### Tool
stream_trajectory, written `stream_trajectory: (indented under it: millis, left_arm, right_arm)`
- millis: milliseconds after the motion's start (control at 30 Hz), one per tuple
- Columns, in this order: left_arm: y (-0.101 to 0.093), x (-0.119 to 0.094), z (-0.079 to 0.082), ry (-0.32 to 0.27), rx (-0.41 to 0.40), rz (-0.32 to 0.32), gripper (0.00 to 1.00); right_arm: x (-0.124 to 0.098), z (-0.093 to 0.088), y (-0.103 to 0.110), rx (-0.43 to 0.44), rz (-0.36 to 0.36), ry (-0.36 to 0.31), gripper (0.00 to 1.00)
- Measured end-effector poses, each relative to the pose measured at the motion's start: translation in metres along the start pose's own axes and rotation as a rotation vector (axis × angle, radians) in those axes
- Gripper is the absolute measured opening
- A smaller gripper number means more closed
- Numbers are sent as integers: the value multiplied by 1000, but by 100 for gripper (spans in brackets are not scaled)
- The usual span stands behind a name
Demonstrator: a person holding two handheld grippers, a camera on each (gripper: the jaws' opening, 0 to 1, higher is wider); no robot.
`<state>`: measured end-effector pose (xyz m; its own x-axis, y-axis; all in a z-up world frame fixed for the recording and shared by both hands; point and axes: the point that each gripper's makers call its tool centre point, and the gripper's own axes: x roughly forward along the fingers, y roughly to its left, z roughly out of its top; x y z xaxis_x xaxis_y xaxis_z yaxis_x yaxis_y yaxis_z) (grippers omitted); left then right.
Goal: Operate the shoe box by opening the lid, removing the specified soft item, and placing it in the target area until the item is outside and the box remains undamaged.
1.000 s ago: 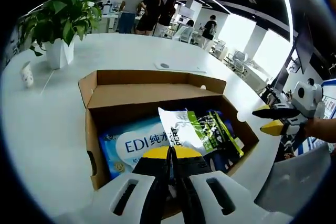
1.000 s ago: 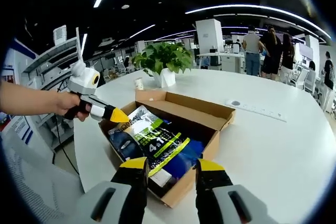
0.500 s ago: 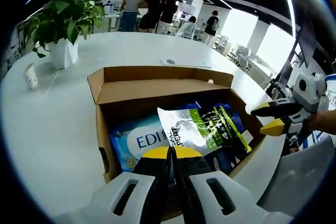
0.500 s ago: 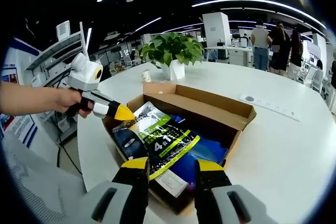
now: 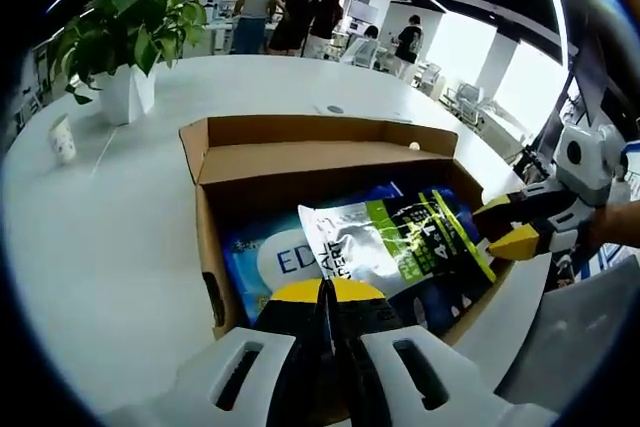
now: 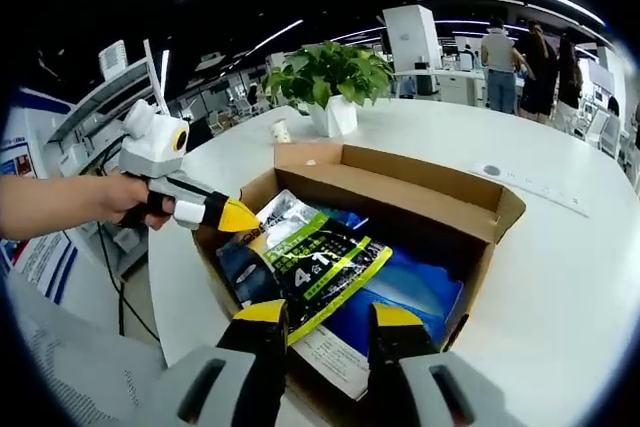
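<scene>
Left claw (image 5: pixel 326 292) pinches the silver-green pouch (image 5: pixel 400 247) in the open box (image 5: pixel 300 162); right claw (image 6: pixel 318 315) spread.

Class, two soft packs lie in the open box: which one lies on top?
The silver-and-green pack printed "4", lying across the blue pack, whose label is partly covered.

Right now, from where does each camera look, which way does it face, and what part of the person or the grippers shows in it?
Left gripper view: rides the left gripper, whose shut jaws pinch the silver-green pouch in the open cardboard box; the right gripper enters from the right.
Right gripper view: rides the right gripper, jaws apart above the pouch, looking across the box; a hand holds the left gripper.
Shared: box, pouch, blue pack, potted plant, white table.
</scene>
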<state>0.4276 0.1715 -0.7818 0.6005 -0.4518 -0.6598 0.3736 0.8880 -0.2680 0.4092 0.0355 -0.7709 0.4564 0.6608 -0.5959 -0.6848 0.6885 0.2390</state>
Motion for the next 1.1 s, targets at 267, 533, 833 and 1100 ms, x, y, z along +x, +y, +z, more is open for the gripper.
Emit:
stream_trajectory:
  millis: [267,533,833,1100]
  left_arm:
    - [1,4,-4,4,-12,-5,0]
    - [2,6,-5,4,-11,-9,0]
    - [-2,6,1,-8,6,-19,0]
    - [-3,2,9,-26,12,-22,0]
  right_arm:
    - [8,-4,3,8,16,24,26]
    - [14,-6,7,5,28,43,24]
    - [20,-7,17,43,58,48,19]
    - [15,0,15,53,46,26,8]
